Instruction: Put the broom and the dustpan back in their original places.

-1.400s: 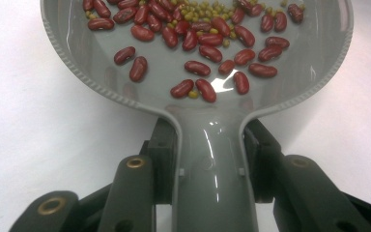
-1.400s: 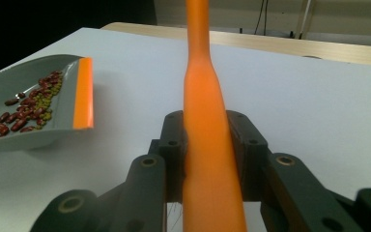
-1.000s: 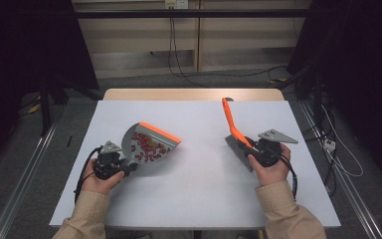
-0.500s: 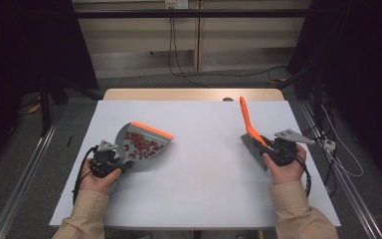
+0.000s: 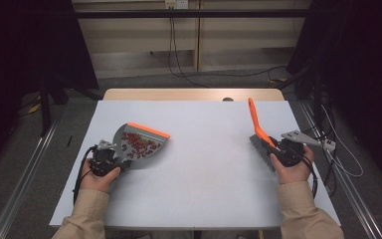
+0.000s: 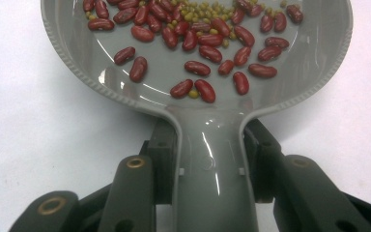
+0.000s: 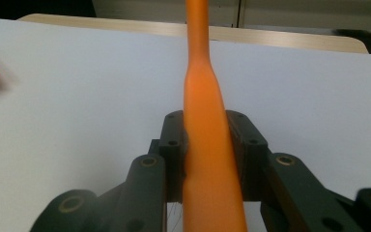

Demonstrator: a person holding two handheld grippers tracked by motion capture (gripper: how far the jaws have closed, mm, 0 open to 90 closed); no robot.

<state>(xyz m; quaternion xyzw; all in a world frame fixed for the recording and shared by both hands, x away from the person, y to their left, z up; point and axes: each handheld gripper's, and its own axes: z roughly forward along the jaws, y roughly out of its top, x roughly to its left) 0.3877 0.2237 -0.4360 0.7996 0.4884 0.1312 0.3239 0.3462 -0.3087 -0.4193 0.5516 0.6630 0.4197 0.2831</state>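
Left gripper (image 5: 110,158) sits at the table's left side, its black jaws clamped on the smooth grey plastic handle of the dustpan (image 6: 207,125), one jaw on each side of the neck. Pan flares out ahead of the fingers (image 6: 162,145) into a rounded glossy scoop with a ribbed rim and an orange strip (image 5: 148,130) along its far edge. Inside the scoop, just beyond the fingers, lie dark red kidney beans (image 6: 200,67), glossy and oblong, mixed with small round yellow-green beans (image 6: 207,8) piled toward the far side. White matte table (image 5: 204,149) runs under everything, light wood edge at the far end. Right gripper (image 5: 278,148) sits well apart at the table's right side, jaws closed on the brush (image 5: 258,134), pressing both sides of its smooth orange plastic handle (image 7: 207,145). Handle narrows and extends up and away beyond the fingers; dark bristles (image 5: 259,147) hang near the jaws, close to the tabletop.
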